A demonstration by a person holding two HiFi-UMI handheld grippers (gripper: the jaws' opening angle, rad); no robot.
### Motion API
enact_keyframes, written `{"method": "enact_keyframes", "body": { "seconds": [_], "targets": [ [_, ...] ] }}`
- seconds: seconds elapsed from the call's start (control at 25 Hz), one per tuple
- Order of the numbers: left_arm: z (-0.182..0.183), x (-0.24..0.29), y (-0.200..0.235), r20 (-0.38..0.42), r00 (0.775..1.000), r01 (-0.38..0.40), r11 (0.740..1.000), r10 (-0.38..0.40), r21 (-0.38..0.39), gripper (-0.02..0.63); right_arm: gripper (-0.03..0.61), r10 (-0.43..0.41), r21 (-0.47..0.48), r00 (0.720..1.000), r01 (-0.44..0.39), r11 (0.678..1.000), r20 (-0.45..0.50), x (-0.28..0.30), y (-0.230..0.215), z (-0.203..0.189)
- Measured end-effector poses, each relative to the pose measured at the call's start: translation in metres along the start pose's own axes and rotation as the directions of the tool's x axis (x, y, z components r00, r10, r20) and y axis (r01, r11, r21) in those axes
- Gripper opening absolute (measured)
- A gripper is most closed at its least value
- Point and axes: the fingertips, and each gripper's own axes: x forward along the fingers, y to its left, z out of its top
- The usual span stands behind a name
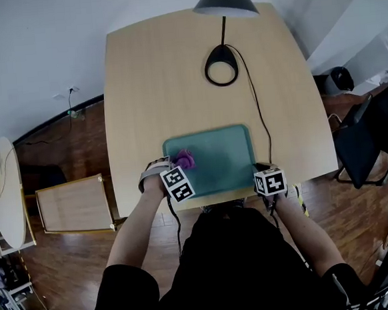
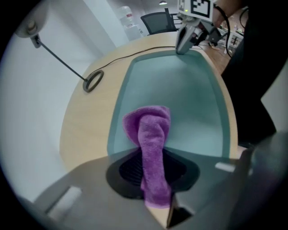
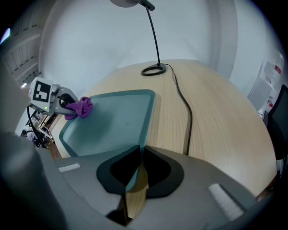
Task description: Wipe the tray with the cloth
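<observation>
A teal tray (image 1: 215,163) lies at the near edge of the wooden table (image 1: 174,79). My left gripper (image 1: 179,167) is shut on a bunched purple cloth (image 1: 184,160), which rests on the tray's left part. In the left gripper view the cloth (image 2: 152,143) runs up between the jaws, over the tray (image 2: 180,90). My right gripper (image 1: 266,172) is at the tray's near right corner. Its jaws pinch the tray's rim (image 3: 133,168) in the right gripper view, where the left gripper (image 3: 67,106) and cloth (image 3: 81,107) show across the tray.
A black desk lamp (image 1: 222,65) stands on the far half of the table, and its cable (image 1: 261,122) runs down past the tray's right side. An office chair (image 1: 366,137) is right of the table. A low wooden unit (image 1: 74,206) stands on the floor at left.
</observation>
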Motion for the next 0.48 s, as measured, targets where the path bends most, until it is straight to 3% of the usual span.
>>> {"method": "enact_keyframes", "body": {
  "seconds": [0.32,0.48],
  "targets": [
    [0.003,-0.027,-0.094,0.031,0.997,0.072,0.997,-0.073,0.036,0.107,0.032,0.01,0.006,1.0,-0.01,1.0,-0.009,0.004,-0.004,-0.003],
    [0.006,-0.035,-0.115,0.025,0.996,0.085,0.993,-0.088,0.079,0.107,0.032,0.002,0.007,1.0,-0.002,1.0,-0.013,0.004,-0.006,-0.003]
  ]
}}
